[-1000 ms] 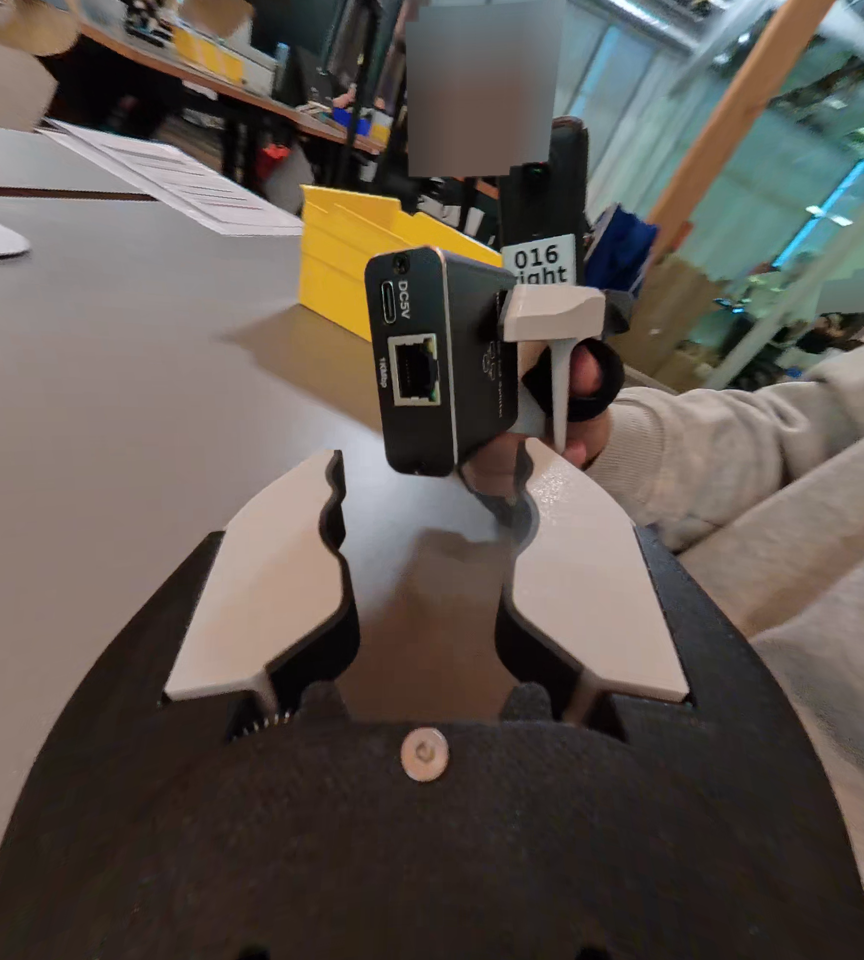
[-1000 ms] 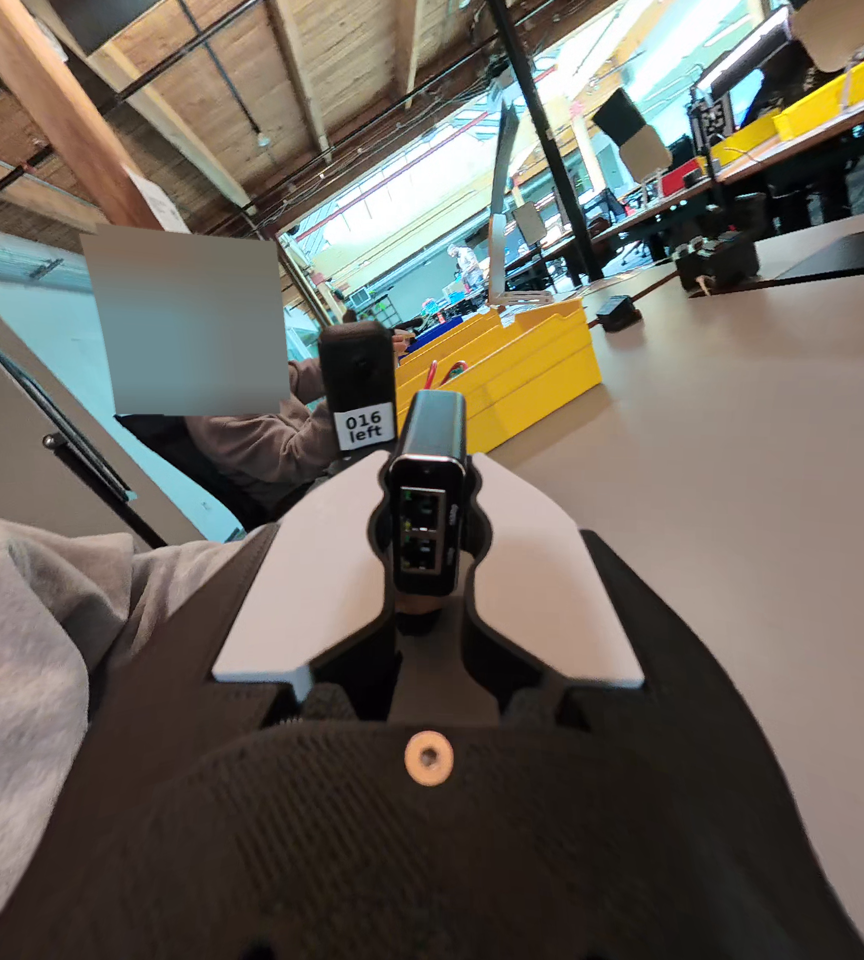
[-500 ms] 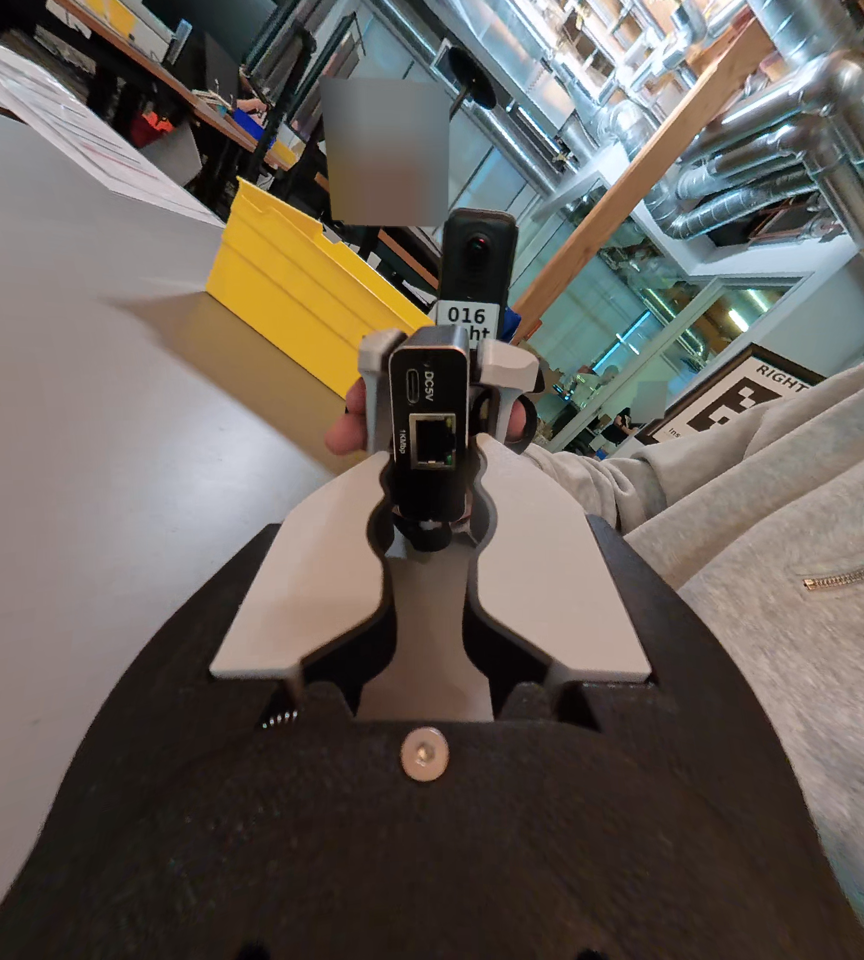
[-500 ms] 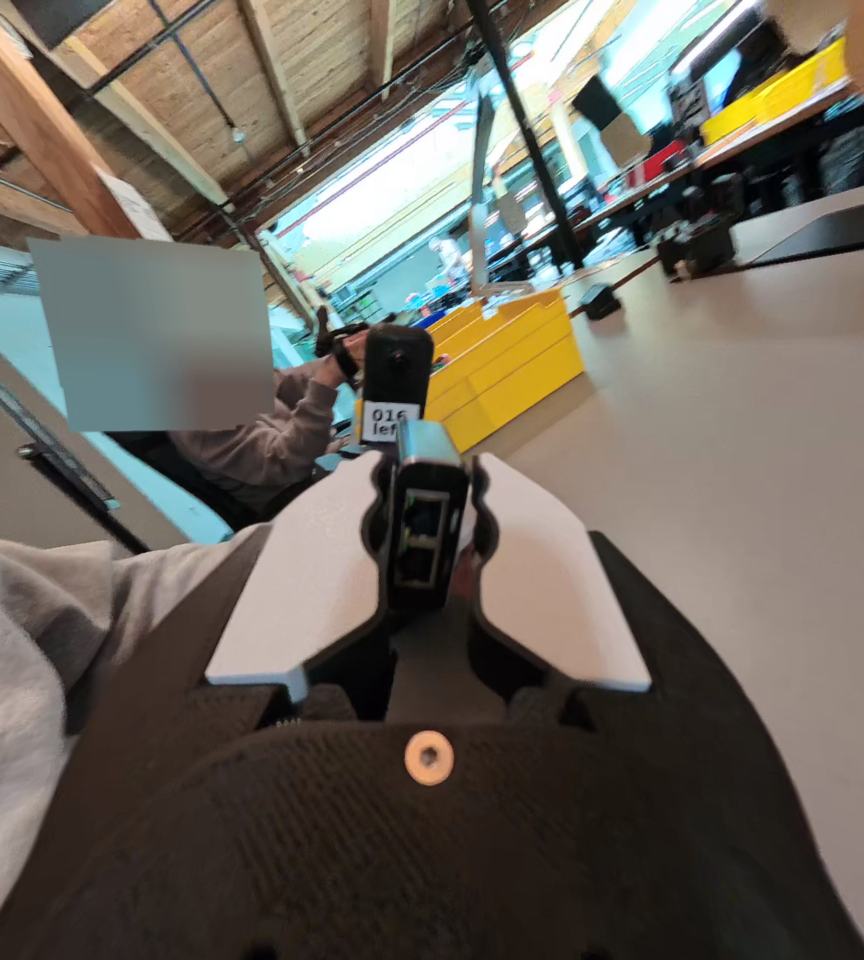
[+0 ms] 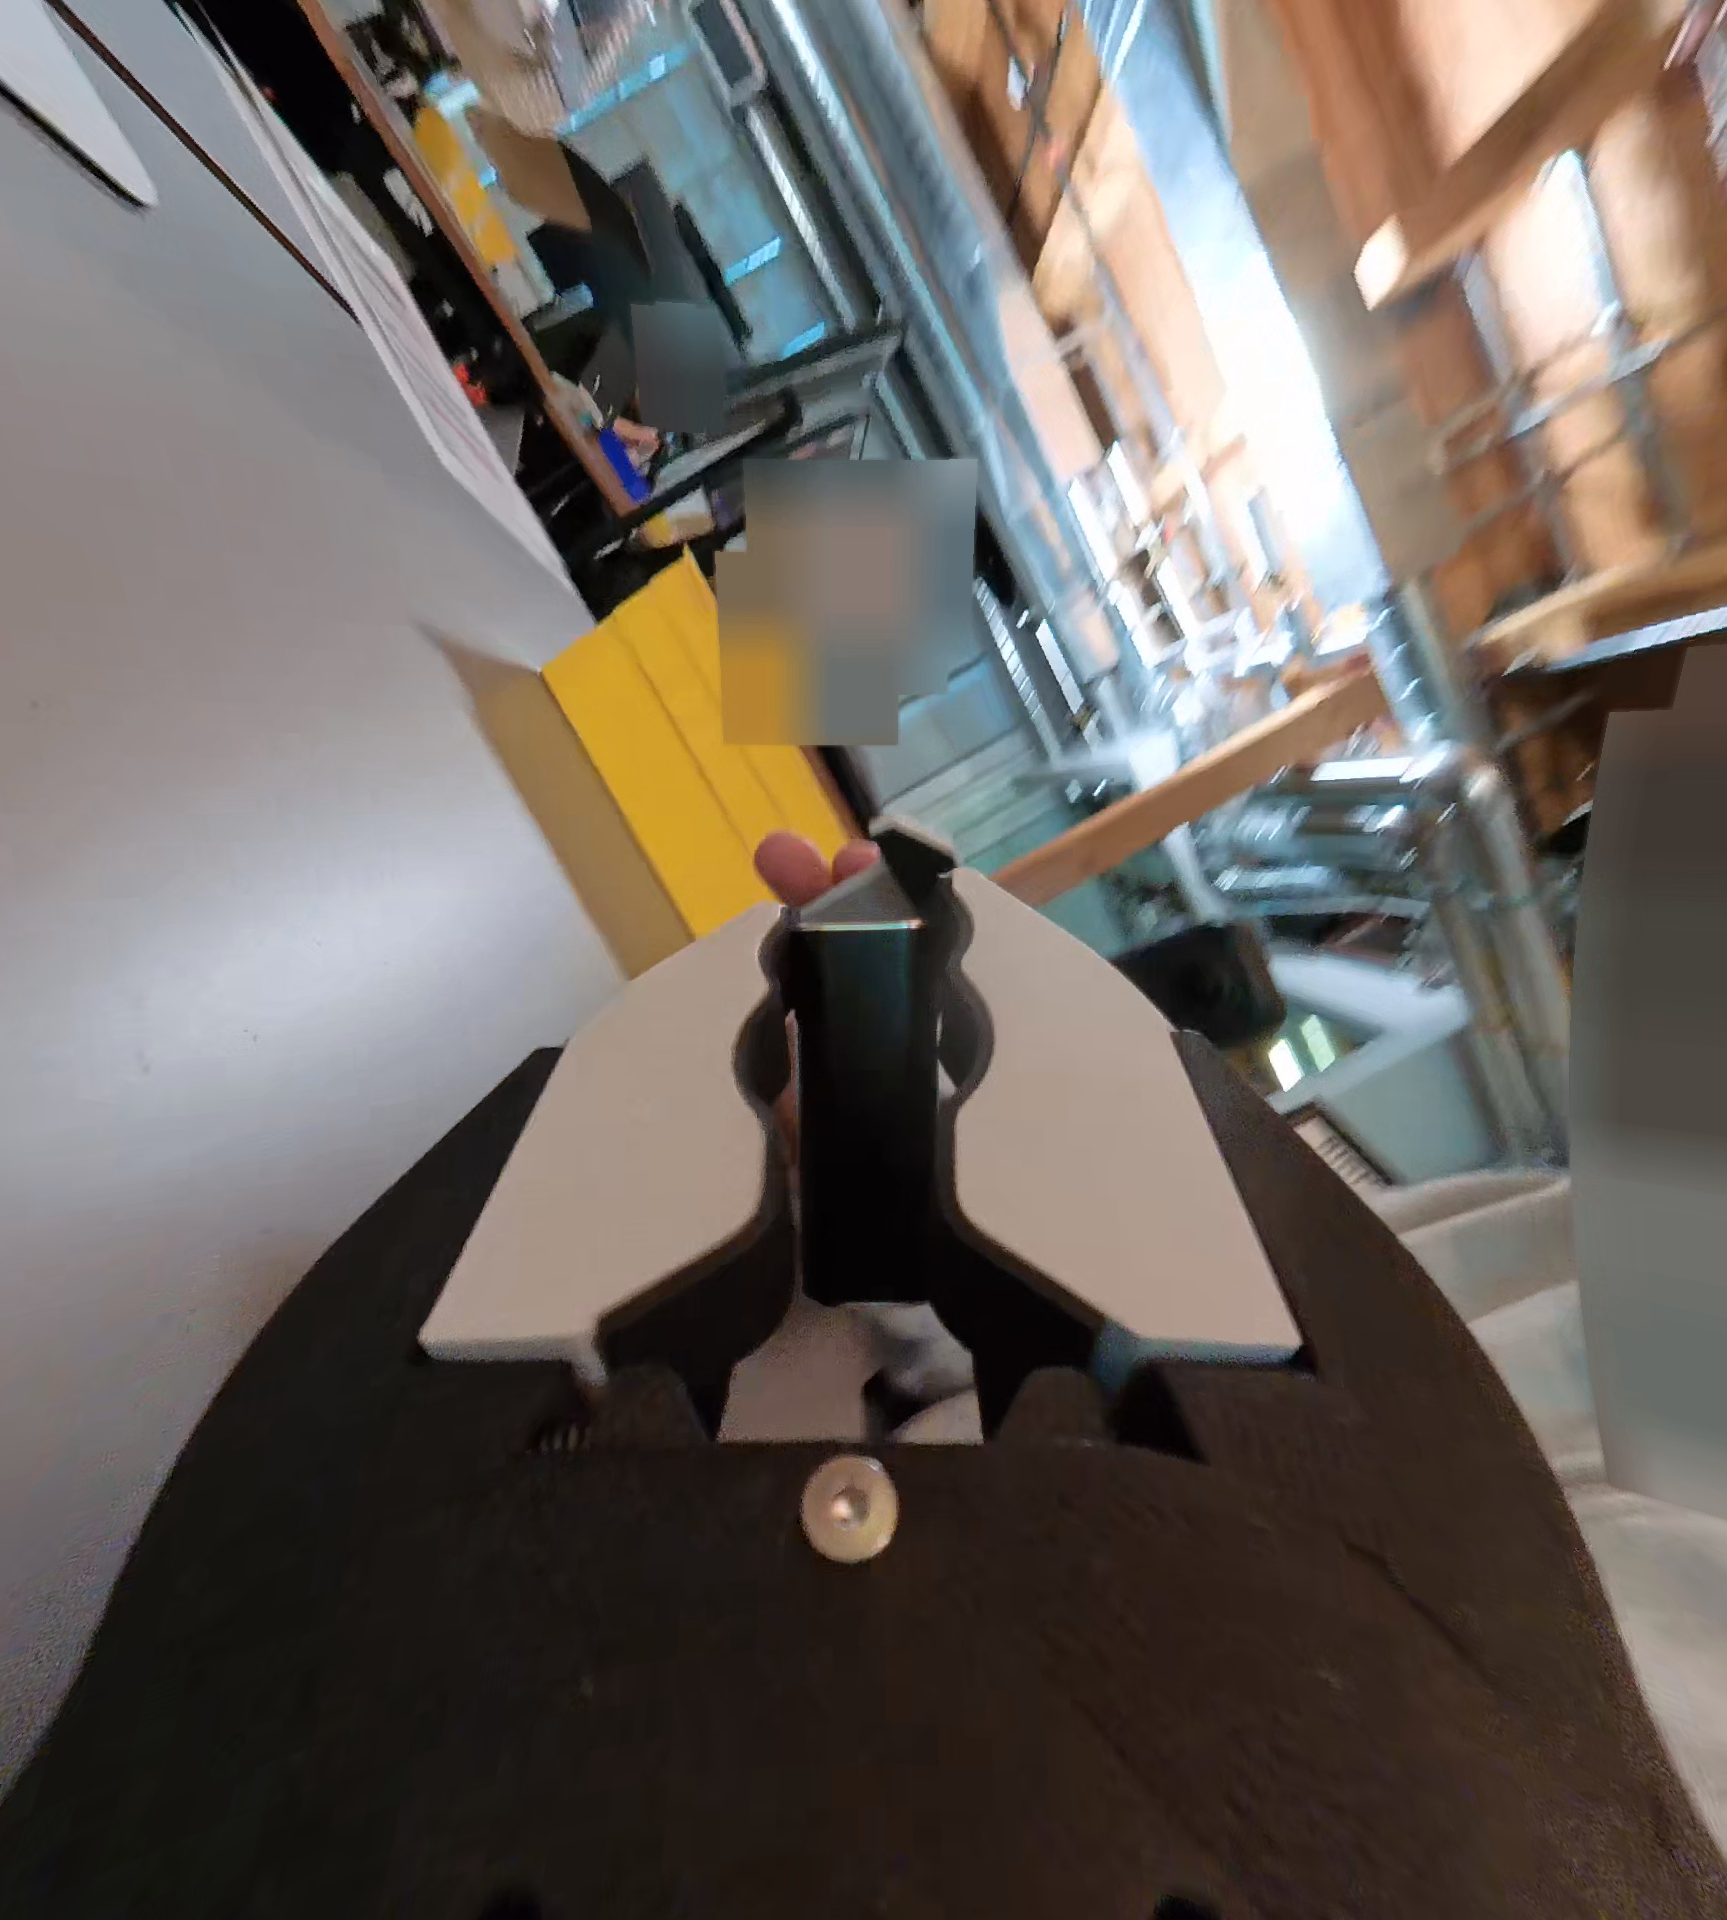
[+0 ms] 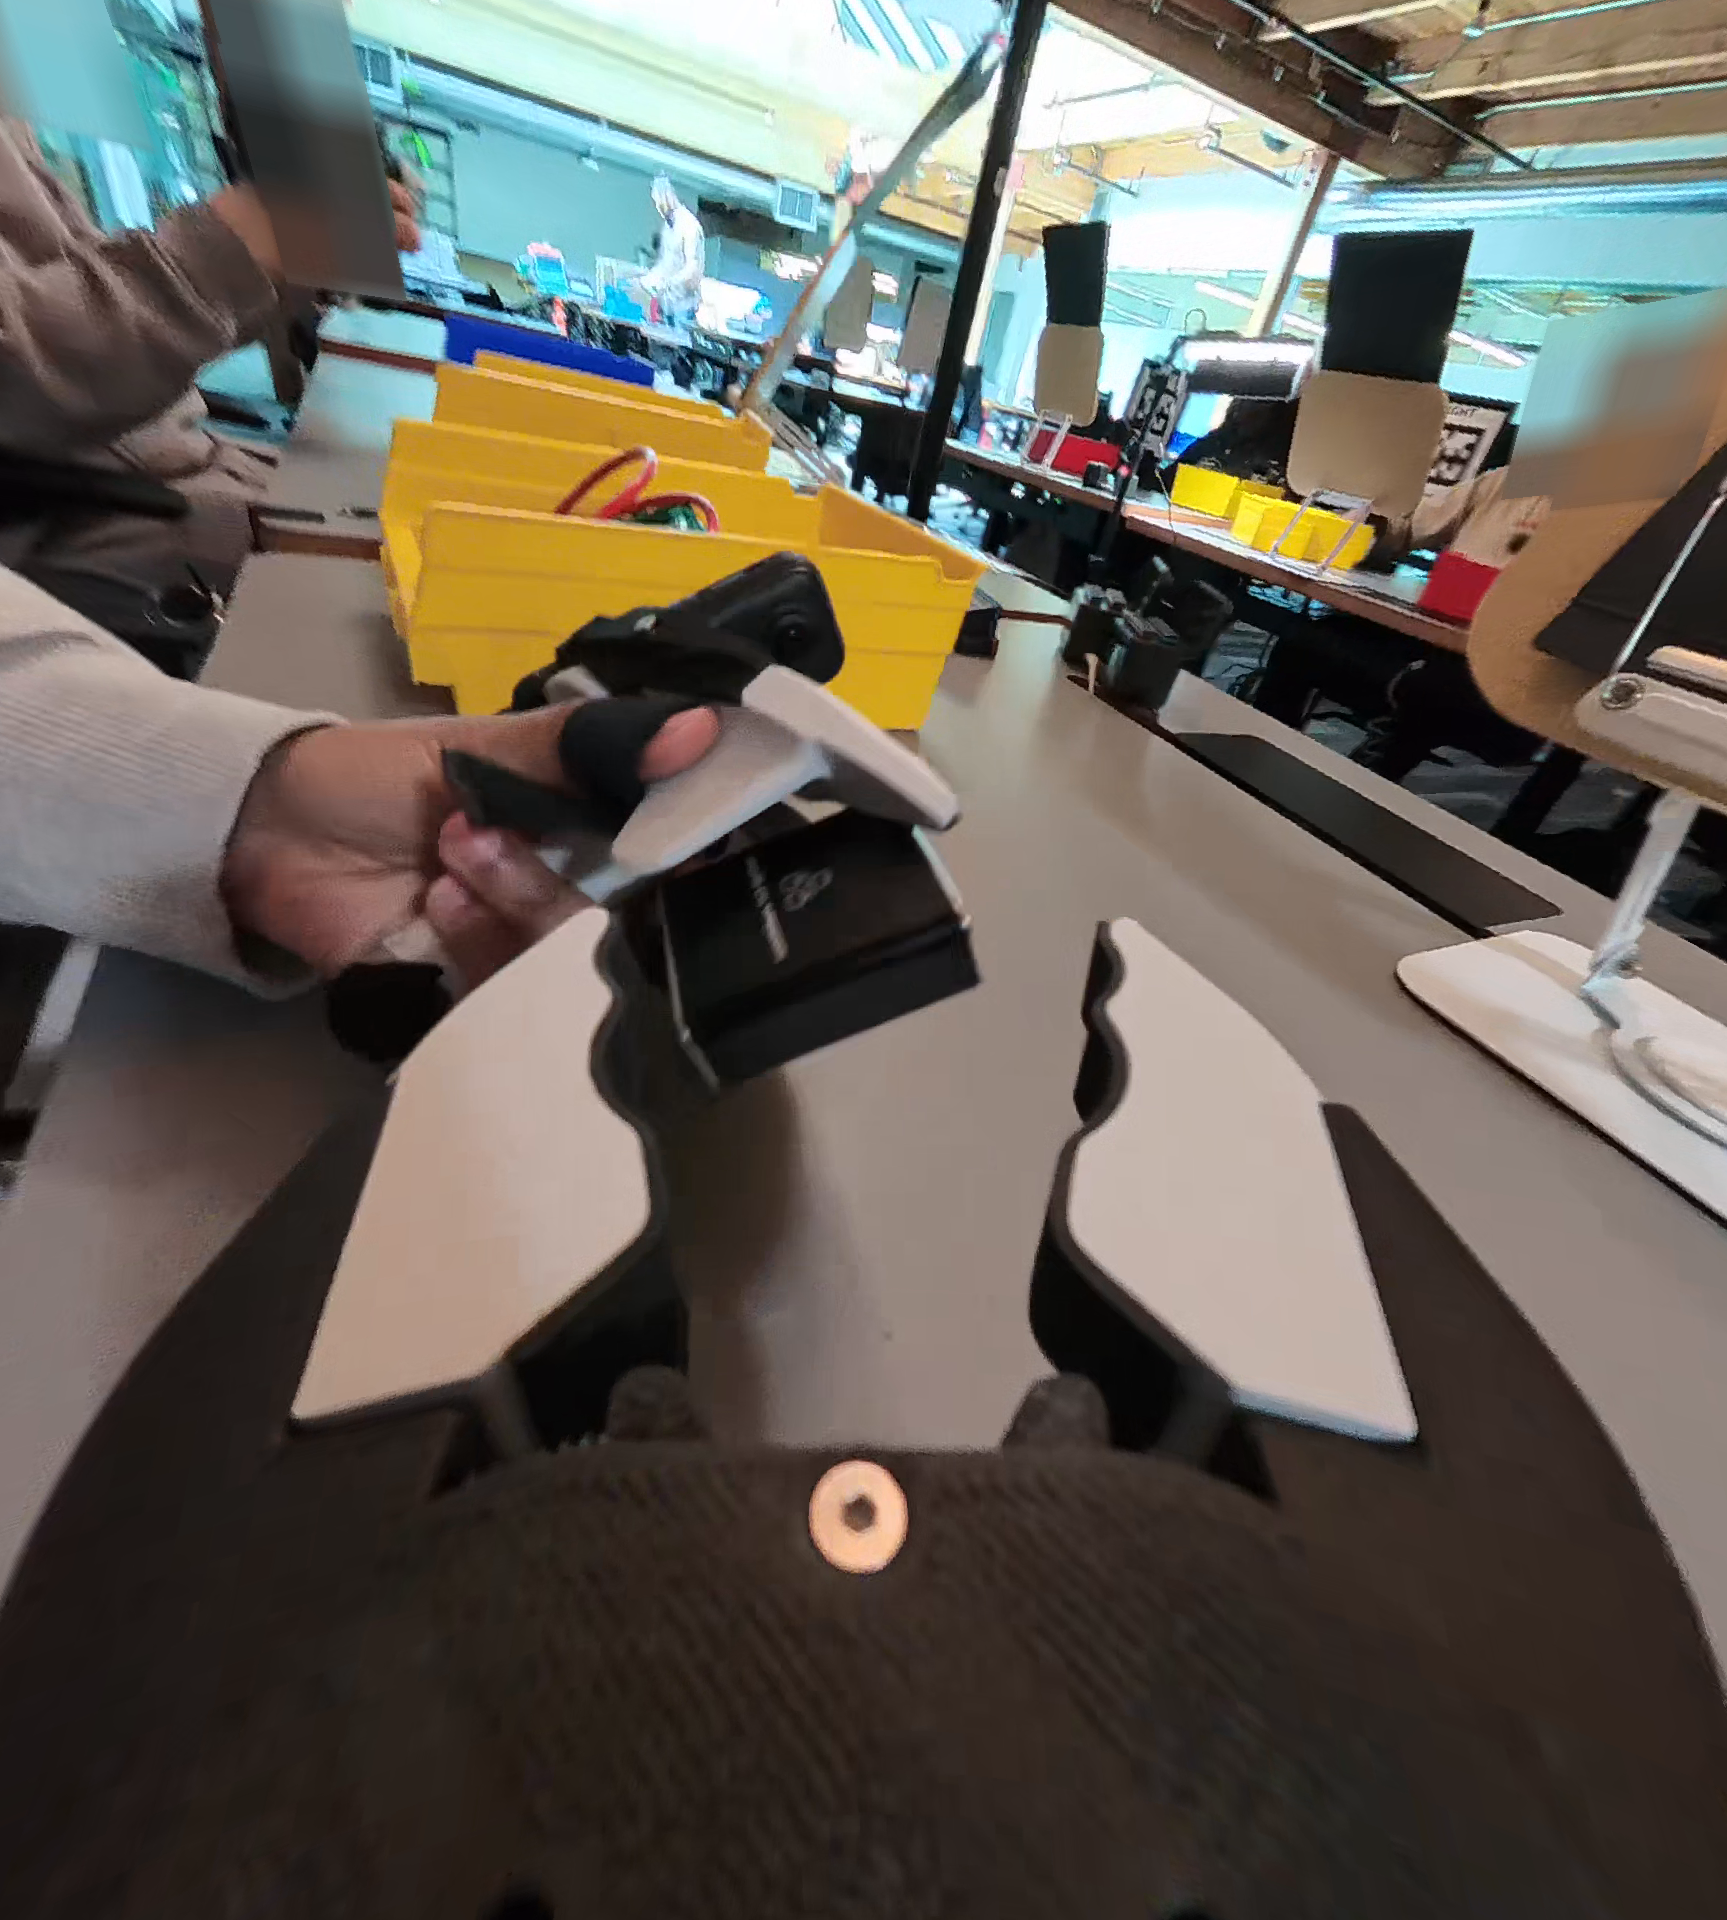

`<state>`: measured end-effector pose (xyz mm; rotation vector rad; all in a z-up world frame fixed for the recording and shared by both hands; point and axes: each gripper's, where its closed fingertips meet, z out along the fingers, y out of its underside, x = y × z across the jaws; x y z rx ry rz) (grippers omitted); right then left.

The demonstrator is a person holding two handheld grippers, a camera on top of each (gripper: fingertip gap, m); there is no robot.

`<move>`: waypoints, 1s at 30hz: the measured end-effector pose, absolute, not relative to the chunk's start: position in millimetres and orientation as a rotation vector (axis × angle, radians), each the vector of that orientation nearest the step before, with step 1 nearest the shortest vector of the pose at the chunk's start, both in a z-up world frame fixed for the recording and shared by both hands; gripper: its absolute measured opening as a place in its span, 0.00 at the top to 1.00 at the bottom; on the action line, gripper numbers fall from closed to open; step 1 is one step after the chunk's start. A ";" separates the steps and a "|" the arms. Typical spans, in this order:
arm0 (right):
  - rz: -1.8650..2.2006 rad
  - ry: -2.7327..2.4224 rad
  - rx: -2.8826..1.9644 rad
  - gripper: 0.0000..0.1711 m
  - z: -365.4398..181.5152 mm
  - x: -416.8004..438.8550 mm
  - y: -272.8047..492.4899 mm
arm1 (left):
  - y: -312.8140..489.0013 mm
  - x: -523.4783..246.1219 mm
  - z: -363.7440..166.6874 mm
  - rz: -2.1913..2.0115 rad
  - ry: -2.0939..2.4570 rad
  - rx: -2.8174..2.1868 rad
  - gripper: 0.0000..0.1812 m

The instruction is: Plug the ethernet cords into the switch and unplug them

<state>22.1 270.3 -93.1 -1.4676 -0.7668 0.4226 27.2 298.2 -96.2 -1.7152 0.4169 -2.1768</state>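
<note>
In my left wrist view, my left gripper (image 5: 864,940) is clamping the switch (image 5: 864,1101), a black box standing upright between the two white fingers (image 5: 651,1143) at the centre of the frame, its top end poking just past the tips. Two fingertips of a hand (image 5: 817,864) are showing just above that top end. To the left the grey table (image 5: 163,831) is sloping away, and a yellow bin (image 5: 672,748) is sitting on it above the fingers, in the middle of the frame.

In my right wrist view, my right gripper (image 6: 854,945) is gaping wide with nothing between its fingers. The other gripper is appearing at centre left, held in a hand (image 6: 391,852), pinching the black box at a tilt above the table, just beside my left finger tip. Yellow bins with red and green wires inside are lining the upper middle, and a white stand (image 6: 1607,997) is resting at right. I am seeing no cords near the box.
</note>
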 end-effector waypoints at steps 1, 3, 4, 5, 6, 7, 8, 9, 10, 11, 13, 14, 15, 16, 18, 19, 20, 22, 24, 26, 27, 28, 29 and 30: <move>0.384 -0.779 -1.484 0.51 -97.6 19.4 271.2 | 302.8 24.2 -94.6 -2.228 0.340 -1.699 0.86; 0.308 -0.828 -1.488 0.51 -104.0 13.8 271.0 | 306.6 21.2 -92.7 -2.308 0.246 -1.676 0.86; 0.267 -0.842 -1.483 0.52 -105.7 13.1 271.5 | 305.5 21.8 -92.9 -2.324 0.240 -1.675 0.86; 0.236 -0.852 -1.479 0.53 -106.8 12.9 272.0 | 302.6 23.5 -92.9 -2.335 0.257 -1.678 0.86; 0.218 -0.860 -1.477 0.54 -107.8 12.9 272.2 | 298.8 25.8 -92.4 -2.344 0.281 -1.681 0.86; 0.211 -0.863 -1.478 0.55 -108.4 13.4 272.5 | 294.7 28.3 -91.5 -2.356 0.306 -1.679 0.86; 0.210 -0.861 -1.481 0.56 -108.5 14.2 272.9 | 290.2 30.6 -90.3 -2.372 0.329 -1.675 0.86; 0.221 -0.864 -1.479 0.57 -108.3 14.6 272.4 | 285.7 33.0 -89.5 -2.389 0.352 -1.673 0.86; 0.240 -0.876 -1.474 0.57 -108.3 13.8 270.7 | 282.5 34.8 -89.4 -2.401 0.366 -1.672 0.86; 0.255 -0.885 -1.470 0.59 -108.1 13.5 269.2 | 281.2 35.5 -88.9 -2.413 0.366 -1.667 0.86; 0.275 -0.896 -1.476 0.59 -109.0 14.0 268.6 | 280.4 35.6 -89.7 -2.420 0.376 -1.667 0.86; 0.290 -0.896 -1.481 0.59 -109.0 14.3 268.4 | 280.0 35.4 -89.8 -2.416 0.391 -1.664 0.86; 0.316 -0.886 -1.488 0.59 -108.2 14.7 268.4 | 279.6 35.2 -88.9 -2.412 0.408 -1.655 0.86; 0.360 -0.860 -1.500 0.59 -106.3 15.4 268.6 | 279.1 35.2 -87.4 -2.403 0.427 -1.644 0.86; 0.498 -0.758 -1.532 0.59 -99.1 19.2 270.0 | 277.9 36.2 -86.2 -2.351 0.475 -1.633 0.79; 0.581 -0.698 -1.549 0.59 -95.2 22.4 271.1 | 277.7 37.1 -86.5 -2.313 0.495 -1.635 0.73; 0.665 -0.639 -1.566 0.59 -92.0 26.0 272.2 | 277.7 37.7 -86.3 -2.276 0.514 -1.632 0.68; 0.825 -0.521 -1.586 0.59 -85.3 34.5 275.1 | 277.6 37.8 -84.6 -2.219 0.548 -1.616 0.62; 0.974 -0.408 -1.589 0.59 -79.5 42.6 277.8 | 277.1 37.5 -82.6 -2.179 0.579 -1.596 0.60; 1.106 -0.316 -1.585 0.59 -76.1 48.3 279.3 | 275.4 37.4 -80.8 -2.151 0.610 -1.578 0.59; 1.161 -0.284 -1.587 0.59 -75.5 49.7 279.7 | 274.9 37.5 -80.1 -2.135 0.623 -1.571 0.59; 1.203 -0.263 -1.590 0.59 -75.7 50.1 279.6 | 274.5 37.7 -80.1 -2.114 0.635 -1.567 0.59; 1.234 -0.250 -1.594 0.59 -76.1 49.9 279.5 | 274.7 37.8 -79.9 -2.087 0.645 -1.562 0.58; 1.258 -0.243 -1.598 0.59 -76.6 49.3 279.2 | 274.6 37.8 -79.5 -2.060 0.658 -1.555 0.58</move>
